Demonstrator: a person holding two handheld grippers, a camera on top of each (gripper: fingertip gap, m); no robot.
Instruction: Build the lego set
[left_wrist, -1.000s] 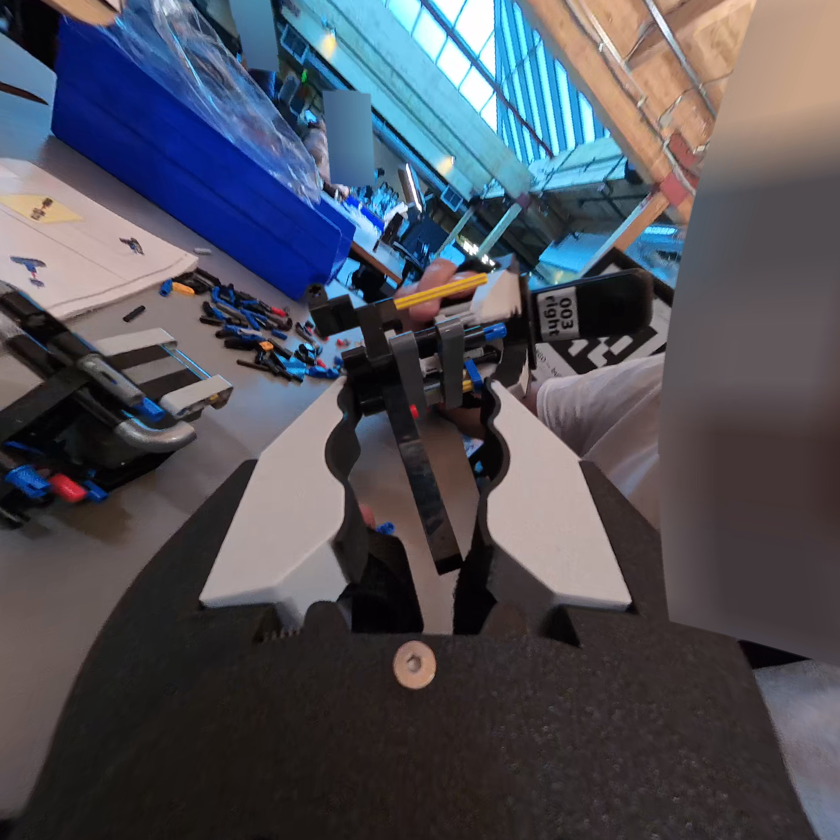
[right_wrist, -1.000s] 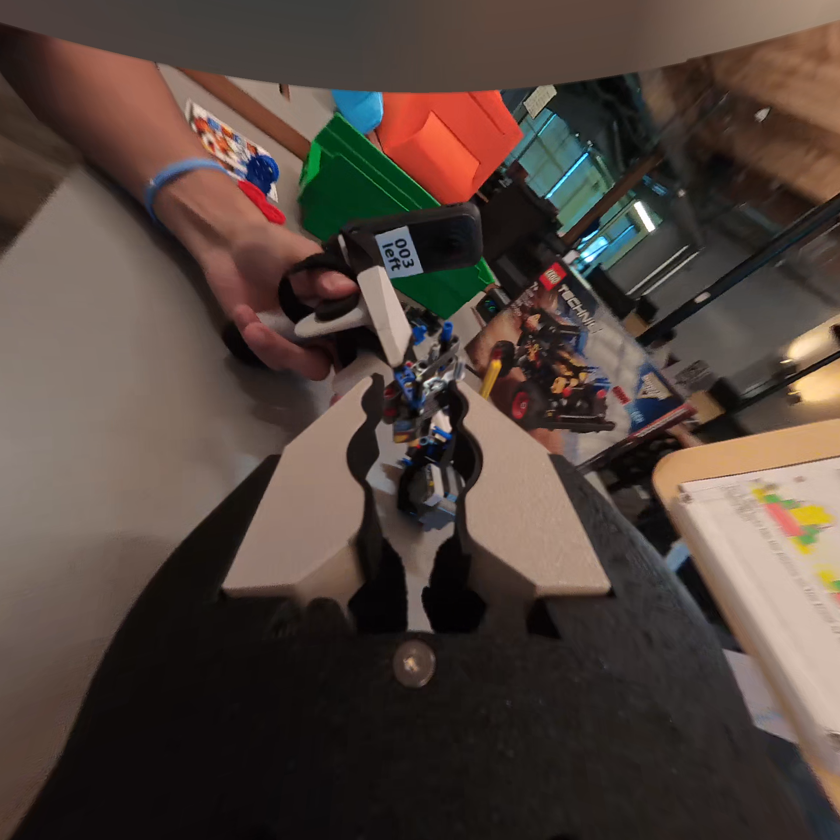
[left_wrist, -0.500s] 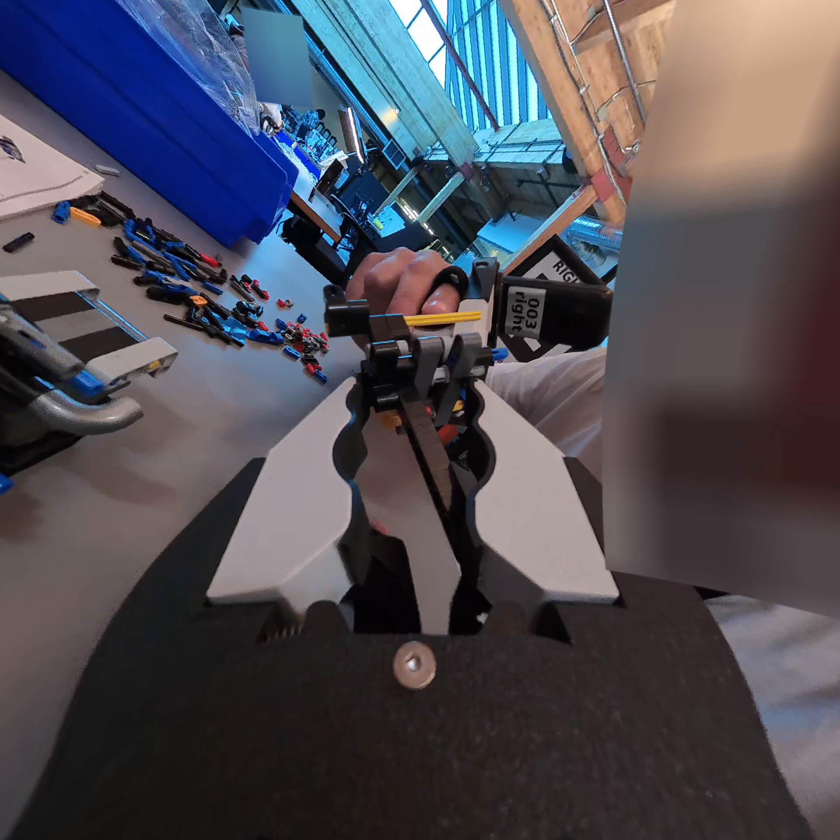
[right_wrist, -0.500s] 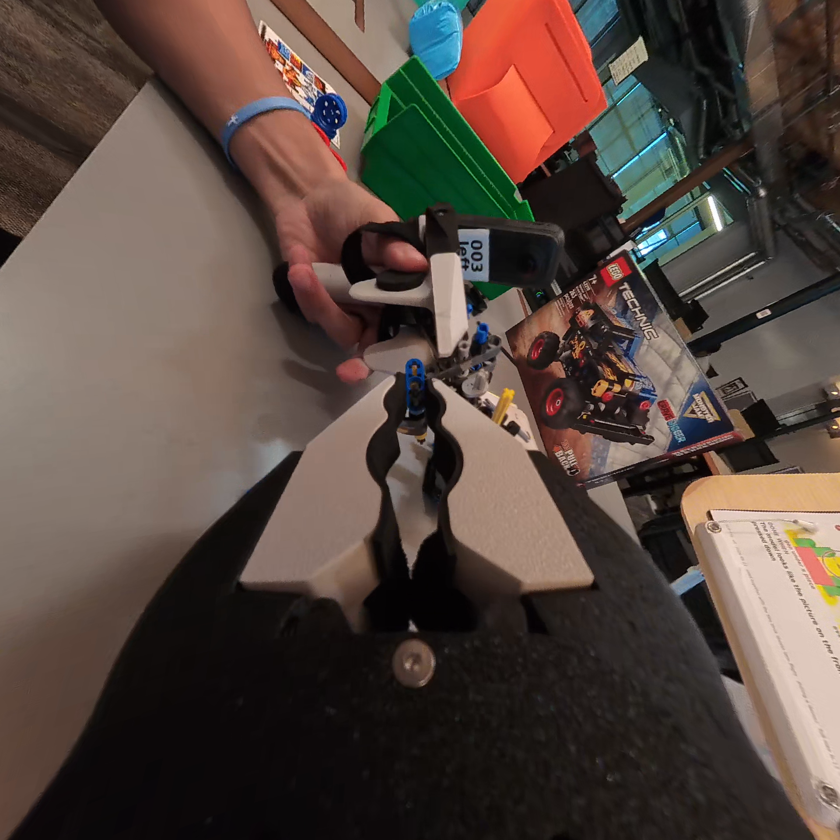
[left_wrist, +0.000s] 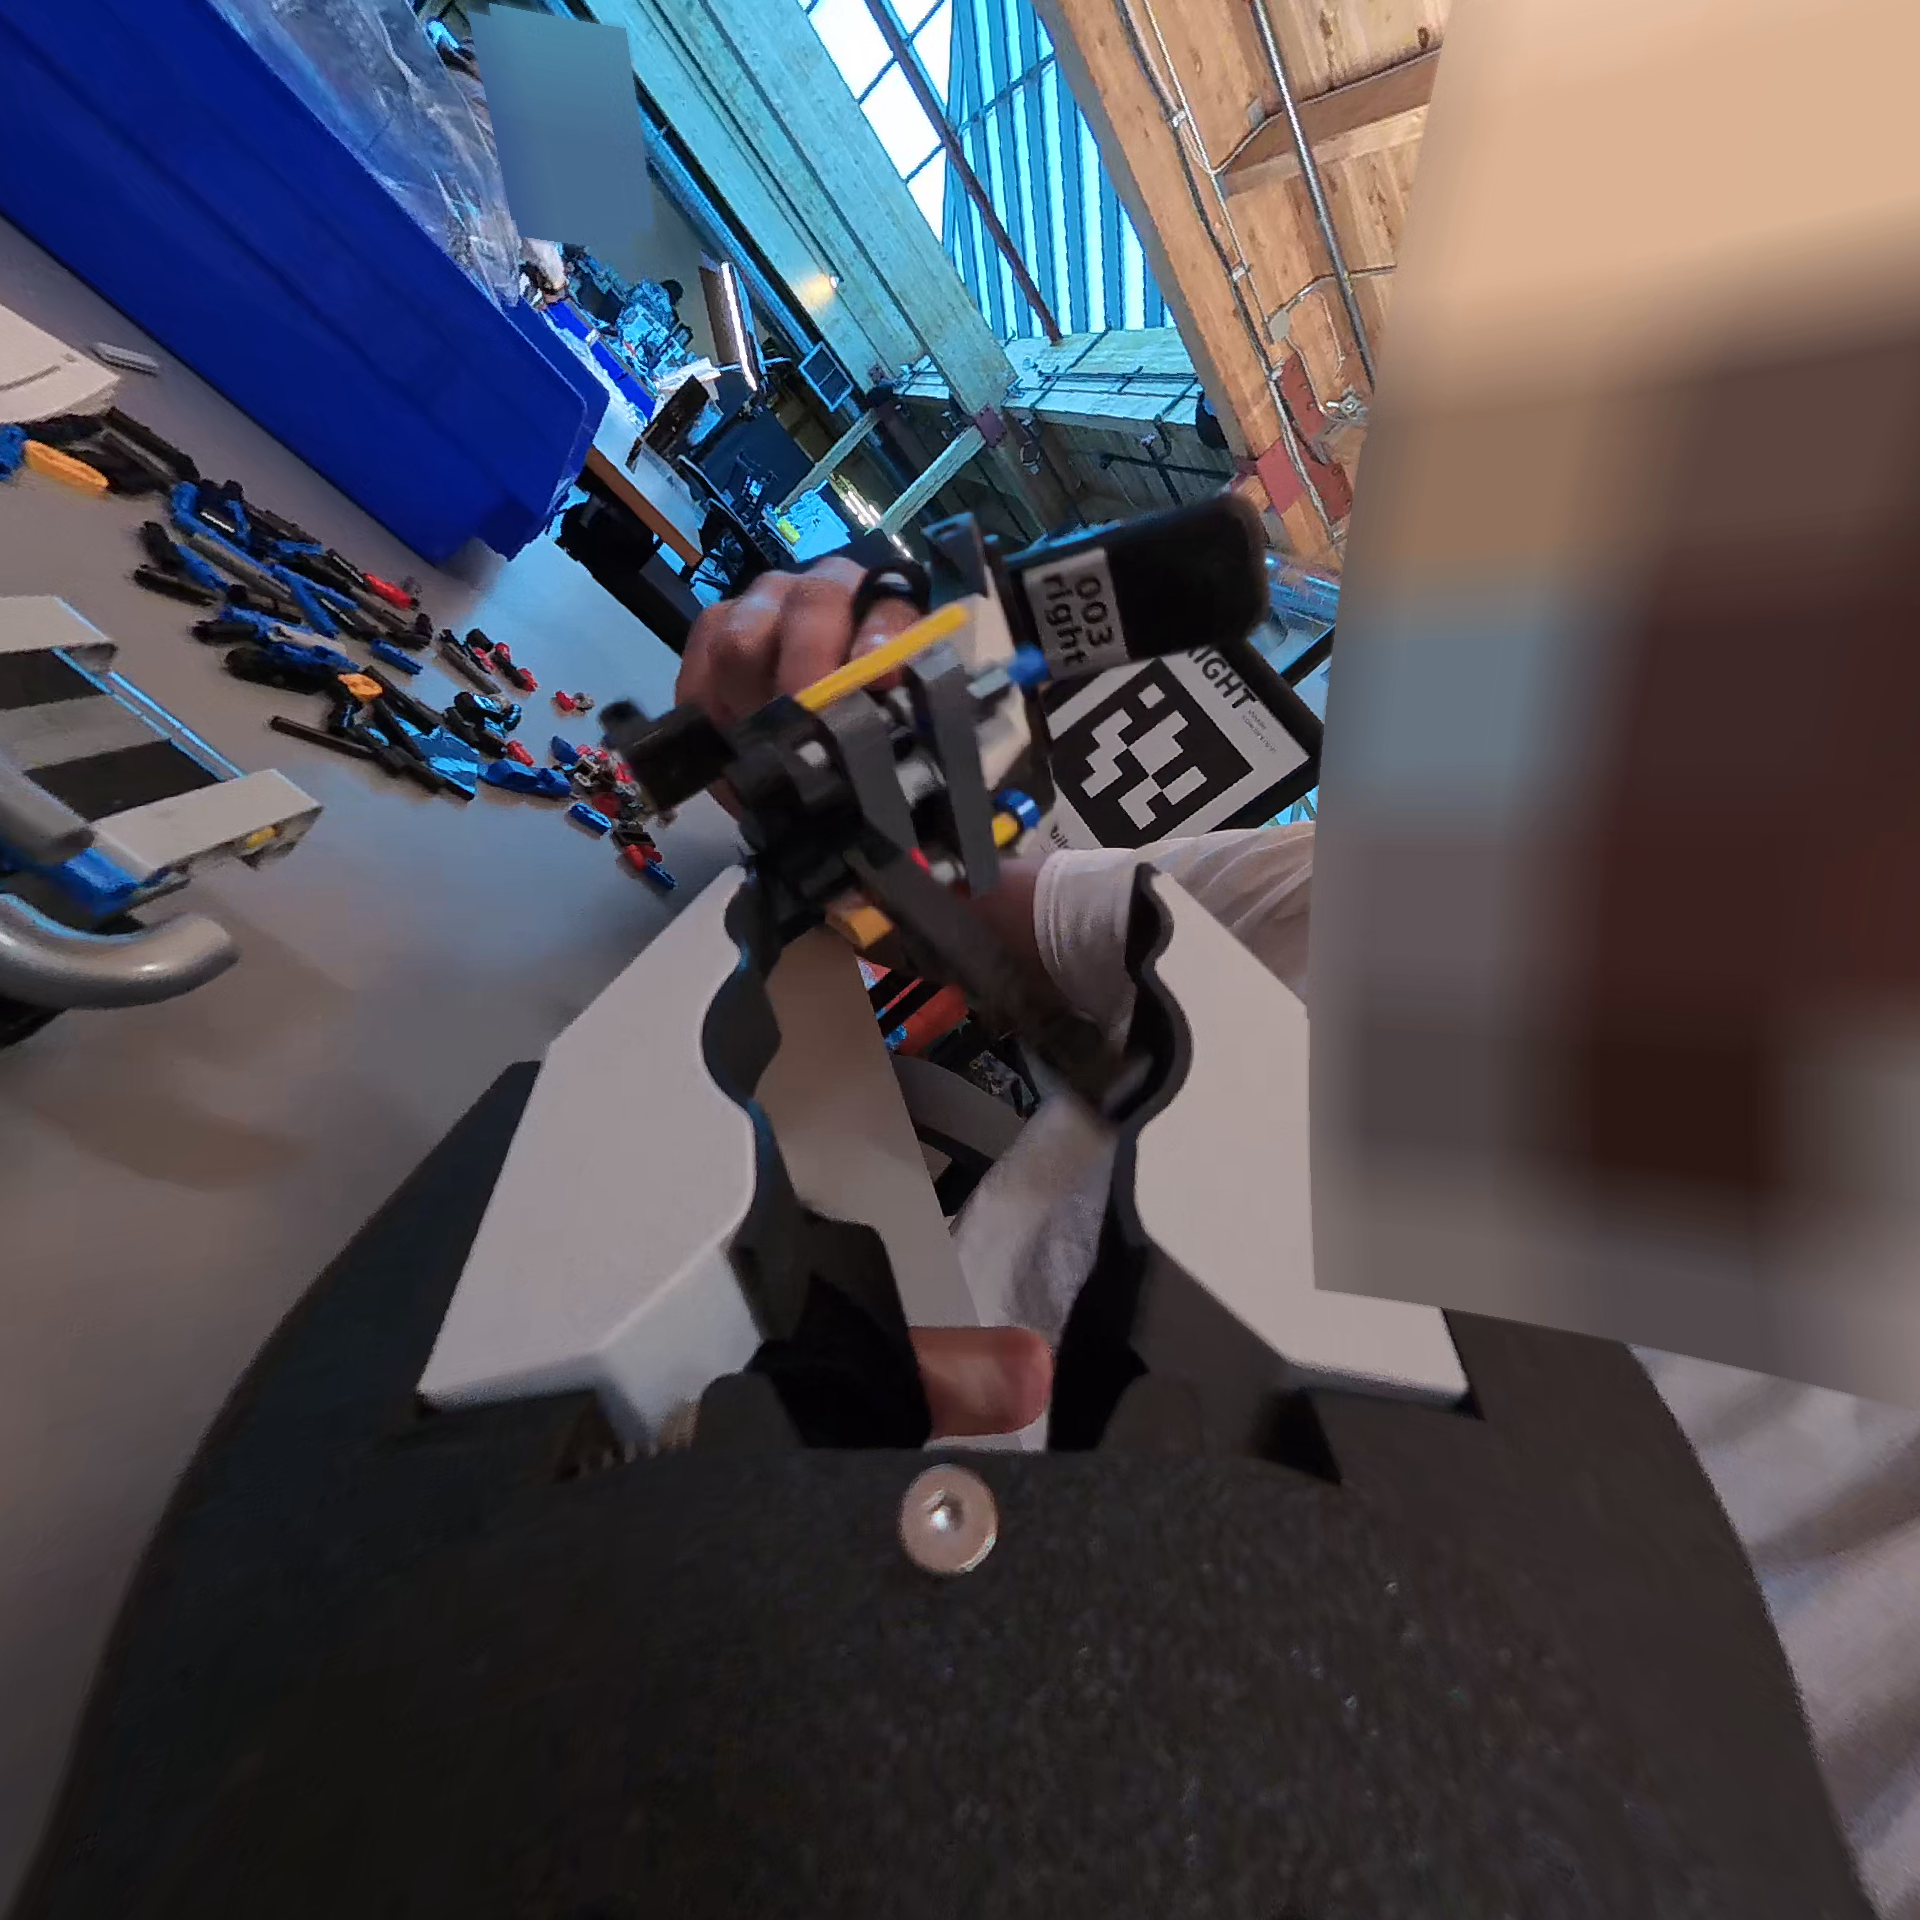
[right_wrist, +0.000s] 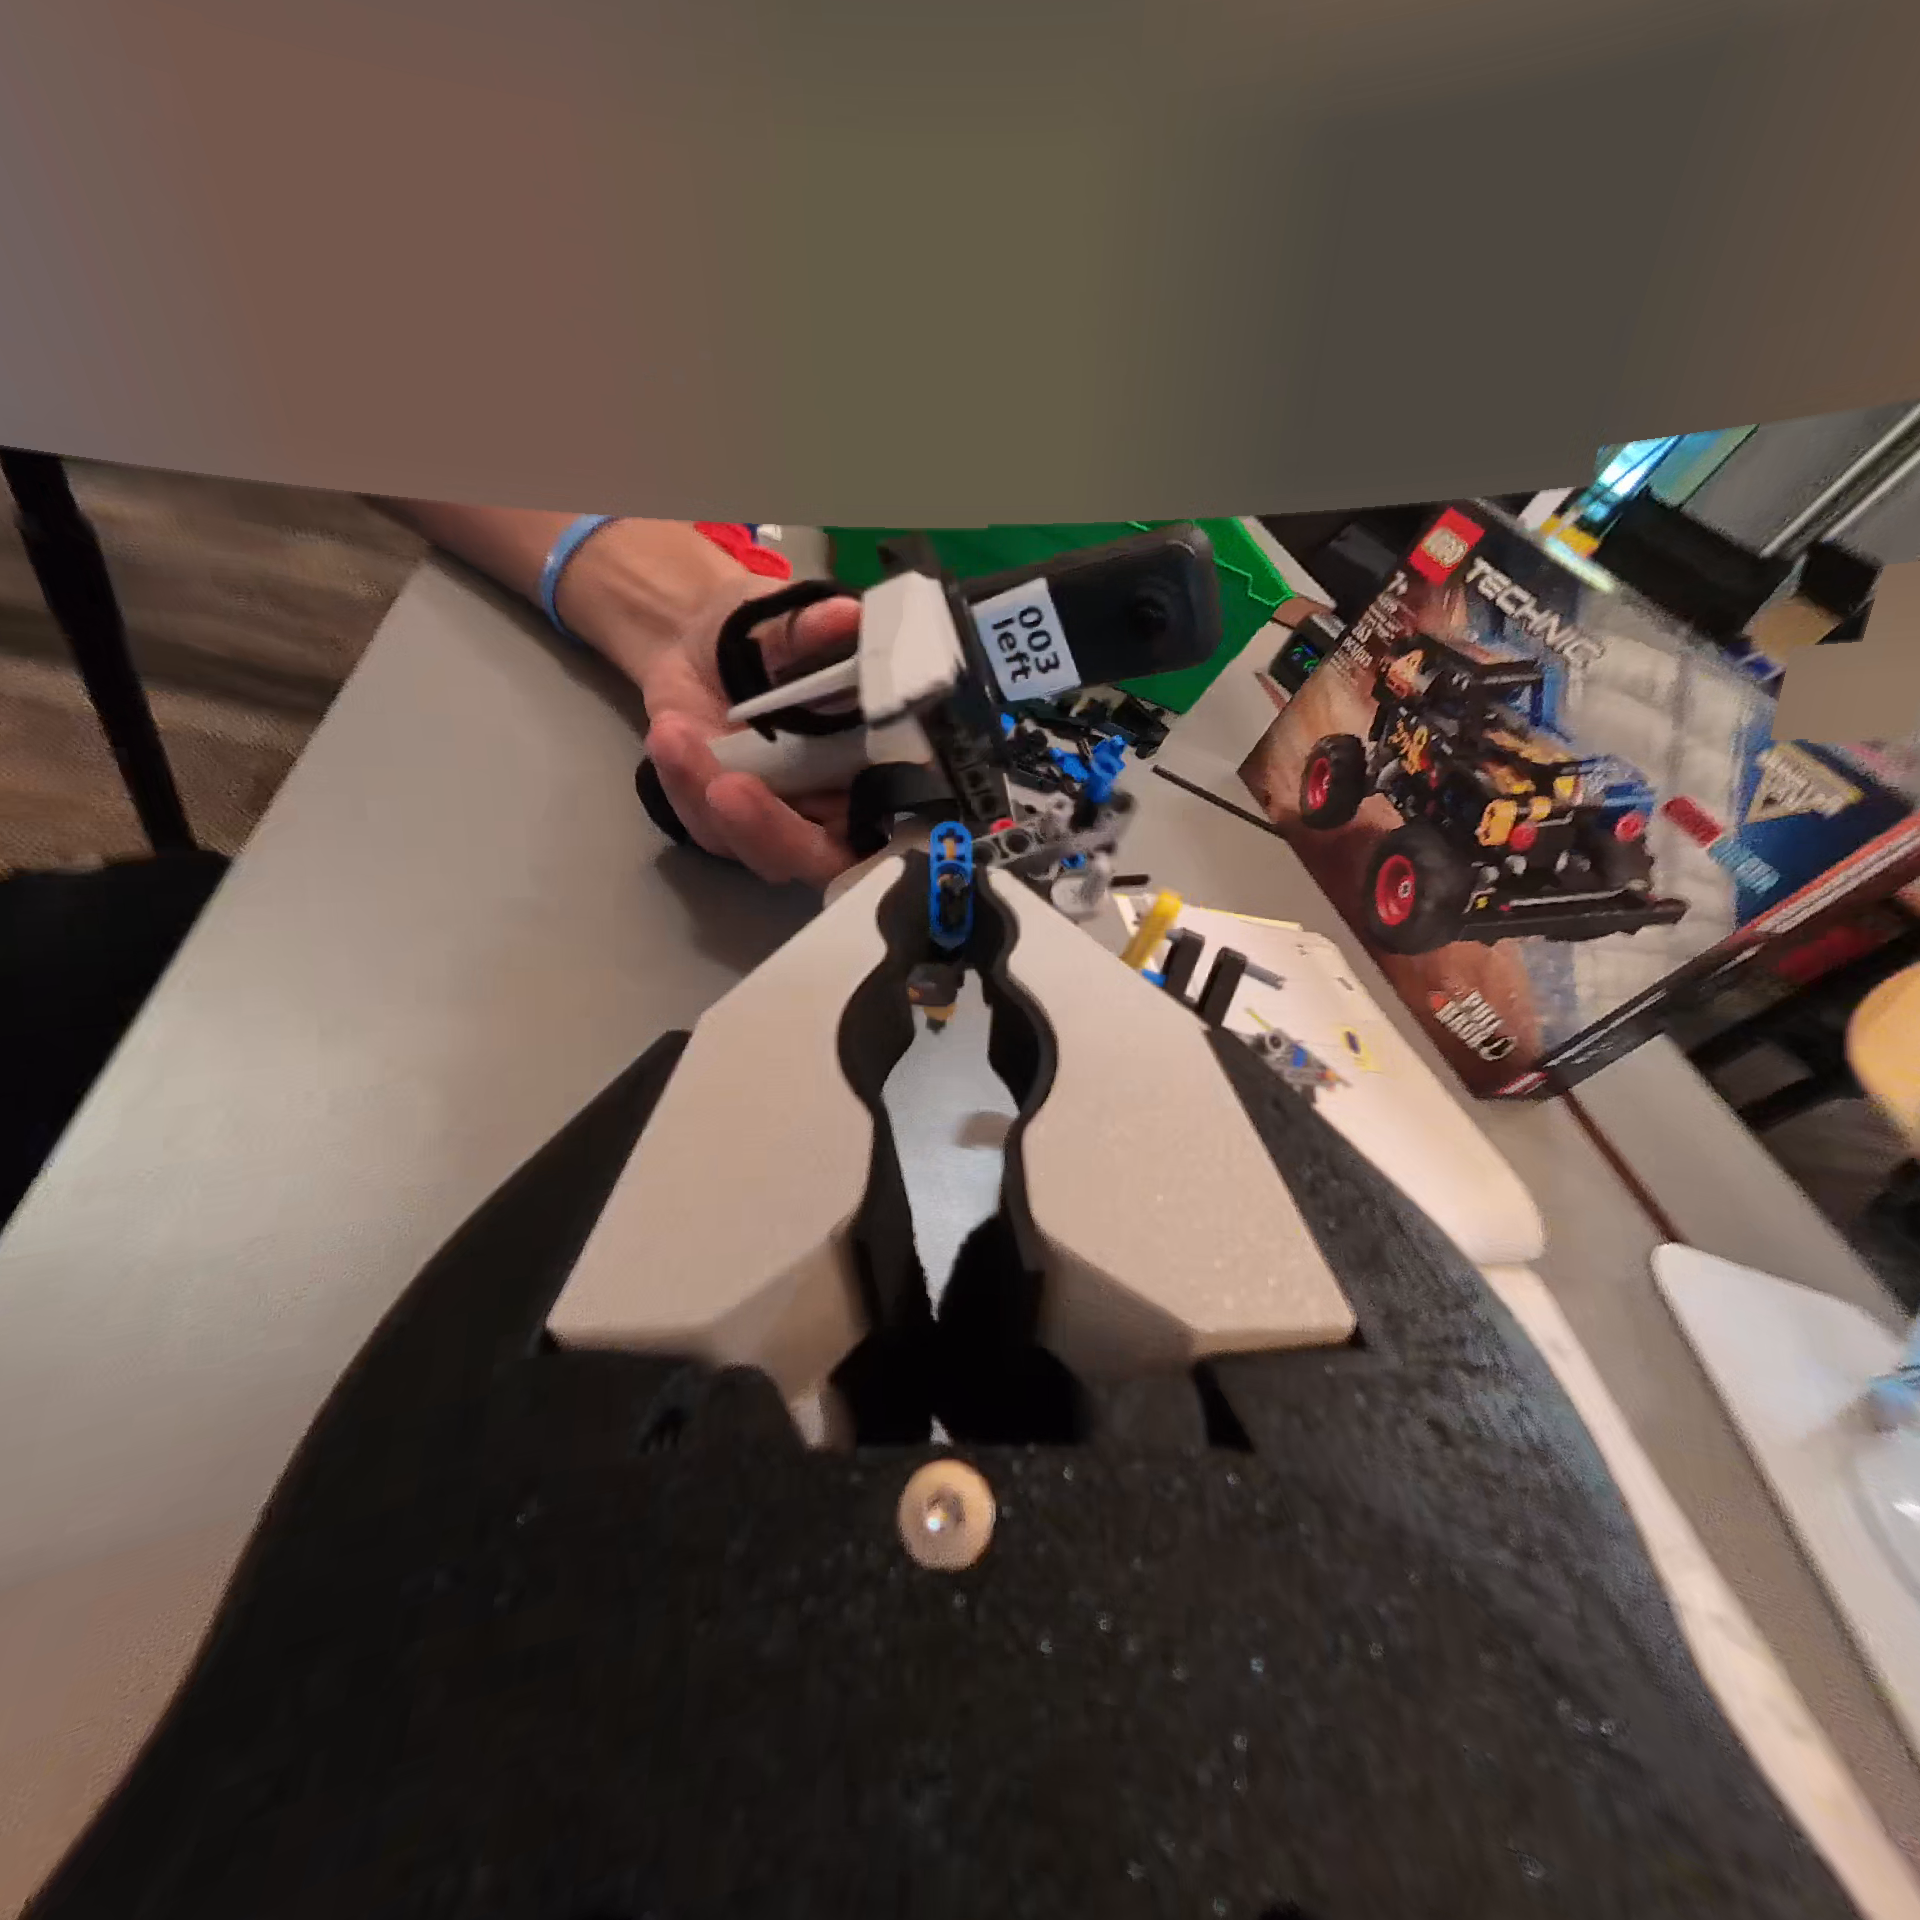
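Between the two grippers, up off the grey table (left_wrist: 343, 997), sits the half-built lego model (left_wrist: 831, 790). Left gripper (left_wrist: 940, 914) is spread wide around it, right gripper (right_wrist: 948, 894) pinches its blue piece (right_wrist: 948, 883).

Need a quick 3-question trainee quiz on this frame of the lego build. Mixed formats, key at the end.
1. True or false: the right gripper is open and empty.
2. In the left wrist view, the loose parts lie on the table in front of a bin. Its colour is: A) green B) blue C) orange
3. In the left wrist view, what colour is the long axle sticking out of the assembly?

Key:
1. False. It is shut on a blue piece.
2. B
3. Yellow
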